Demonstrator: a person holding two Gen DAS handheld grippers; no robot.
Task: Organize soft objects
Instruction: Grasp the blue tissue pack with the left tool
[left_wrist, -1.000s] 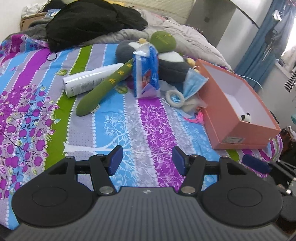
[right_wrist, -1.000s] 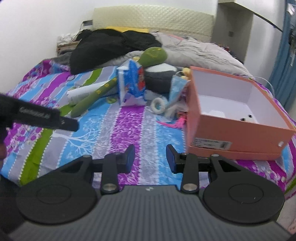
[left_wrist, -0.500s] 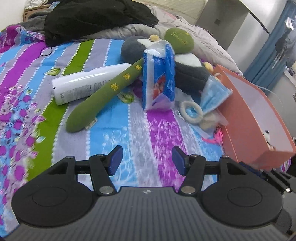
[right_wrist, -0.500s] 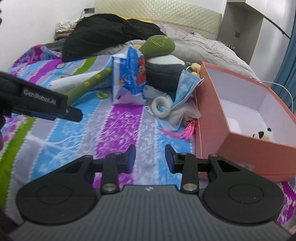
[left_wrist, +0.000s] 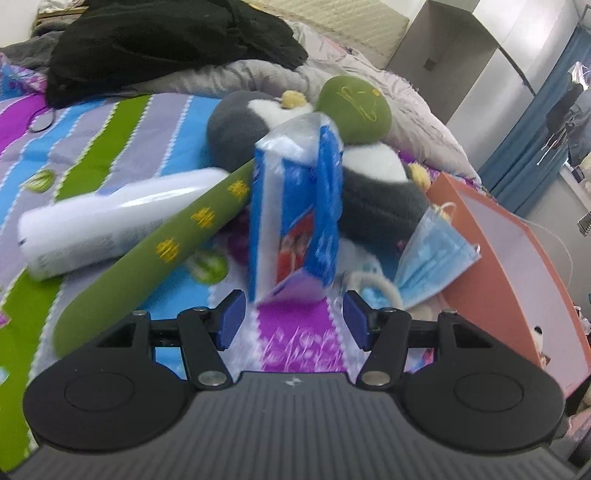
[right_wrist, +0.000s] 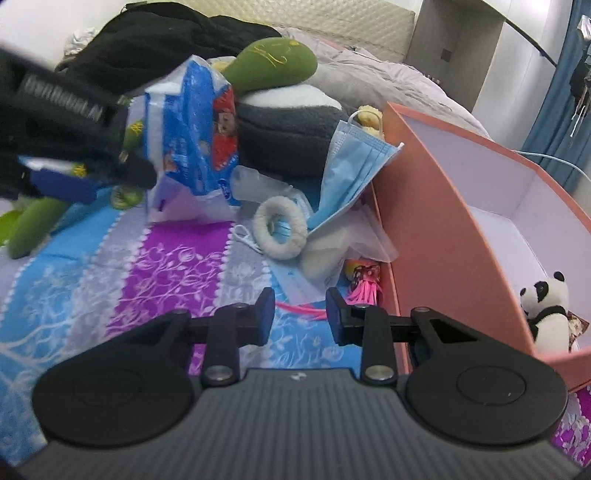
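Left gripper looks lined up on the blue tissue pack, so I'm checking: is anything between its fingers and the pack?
Nothing visible. The left gripper is open, and only bare bedspread lies between it and the upright tissue pack. The green plush stick lies off to the left.

- Blurred white lettering, seemingly "GenRobot.AI", is seen on the left gripper.
- Yellow characters, not legible, are embroidered along the green plush.
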